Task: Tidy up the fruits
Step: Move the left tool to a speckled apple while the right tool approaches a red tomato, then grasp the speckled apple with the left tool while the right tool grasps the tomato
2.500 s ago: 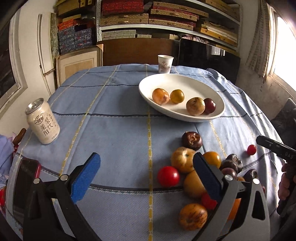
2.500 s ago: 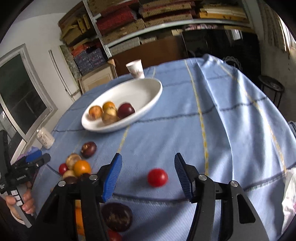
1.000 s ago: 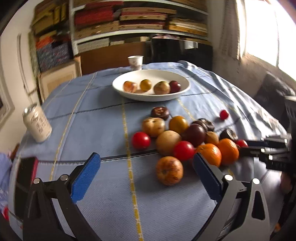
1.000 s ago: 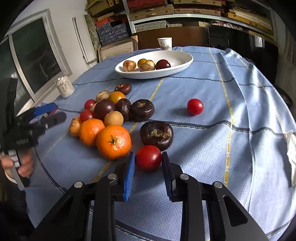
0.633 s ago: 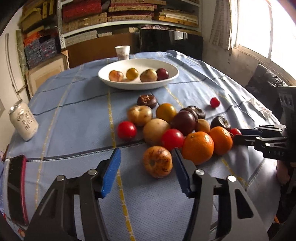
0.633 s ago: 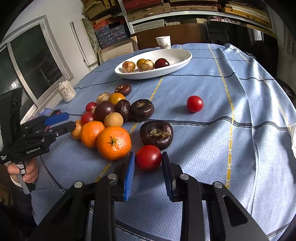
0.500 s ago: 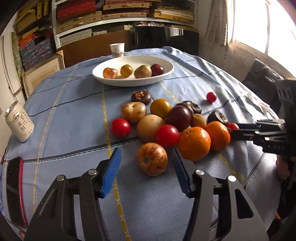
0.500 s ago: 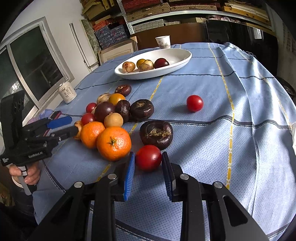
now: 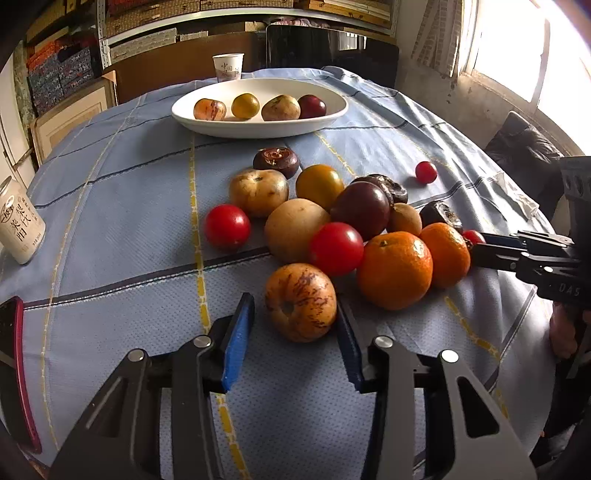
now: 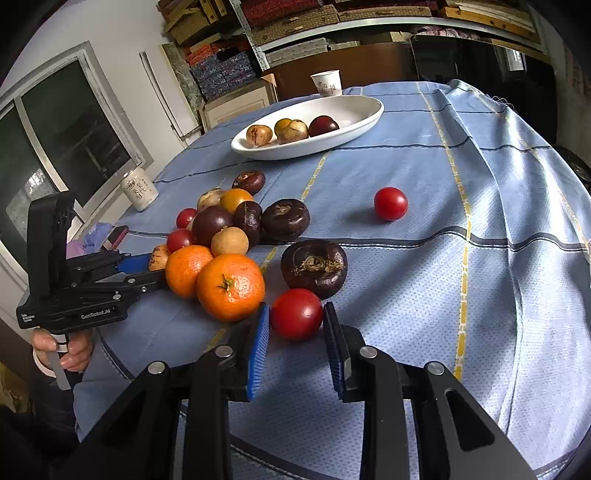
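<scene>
Assorted round fruits (image 9: 295, 229) litter the blue-checked clothed desk (image 9: 122, 221) before stacked shelves (image 10: 332, 22); left hand-held gripper (image 9: 295, 332) closing around a speckled orange fruit (image 9: 300, 302), right hand-held gripper (image 10: 295, 339) clamping a red tomato (image 10: 296, 314).

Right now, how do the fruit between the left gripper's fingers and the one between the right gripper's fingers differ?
The speckled orange-brown fruit is larger and mottled; the red tomato is smaller, smooth and glossy. The left gripper is closing, with a gap on one side of the speckled fruit; the right gripper is shut on the tomato. Both fruits rest on the blue tablecloth at the pile's near edge.
</scene>
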{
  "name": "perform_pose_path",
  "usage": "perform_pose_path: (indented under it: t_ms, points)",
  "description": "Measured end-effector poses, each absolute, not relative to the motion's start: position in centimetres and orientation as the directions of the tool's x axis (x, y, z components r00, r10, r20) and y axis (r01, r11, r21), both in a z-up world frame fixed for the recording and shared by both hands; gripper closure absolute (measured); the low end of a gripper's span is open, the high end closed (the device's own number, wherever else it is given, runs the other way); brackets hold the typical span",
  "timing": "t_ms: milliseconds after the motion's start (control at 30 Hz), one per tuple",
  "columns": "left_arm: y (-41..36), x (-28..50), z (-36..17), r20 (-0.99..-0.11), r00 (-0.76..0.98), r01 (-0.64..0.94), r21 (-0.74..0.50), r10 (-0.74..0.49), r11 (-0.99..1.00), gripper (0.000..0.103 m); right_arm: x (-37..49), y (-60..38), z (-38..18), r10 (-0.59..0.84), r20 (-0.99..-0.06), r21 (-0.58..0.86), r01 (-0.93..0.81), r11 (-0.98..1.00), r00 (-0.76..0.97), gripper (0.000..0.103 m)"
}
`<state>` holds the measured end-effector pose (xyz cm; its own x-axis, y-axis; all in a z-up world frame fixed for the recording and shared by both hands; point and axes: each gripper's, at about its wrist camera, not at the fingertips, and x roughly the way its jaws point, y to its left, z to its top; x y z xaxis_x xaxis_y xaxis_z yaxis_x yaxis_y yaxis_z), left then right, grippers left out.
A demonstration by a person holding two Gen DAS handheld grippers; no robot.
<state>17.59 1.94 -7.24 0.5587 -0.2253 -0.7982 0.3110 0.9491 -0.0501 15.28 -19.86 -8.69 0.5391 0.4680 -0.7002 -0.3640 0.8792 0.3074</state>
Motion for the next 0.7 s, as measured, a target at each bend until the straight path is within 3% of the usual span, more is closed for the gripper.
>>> perform_pose_path:
  t_ms: [400,467,700]
  points:
    - [1.58,17.33,-6.84,-0.781,0.578,0.325,-0.044,-0.235,0.945,0.06,15.29,-19.91,-8.71,0.472,-0.699,0.311,-0.366,0.877,0.537,0.073]
    - [1.66,17.46,-6.91,-0.785,0.573,0.321,-0.05,-0.236,0.946,0.066,15.28,-19.91,-8.71,0.471,-0.698,0.31,-0.366,0.878,0.539,0.073]
    - [2.41,17.23,-6.57,-0.767,0.583,0.311,-0.094,-0.267,0.946,0.067,15.29,-19.94,-8.65,0.475,-0.694,0.314,-0.366,0.876,0.542,0.074]
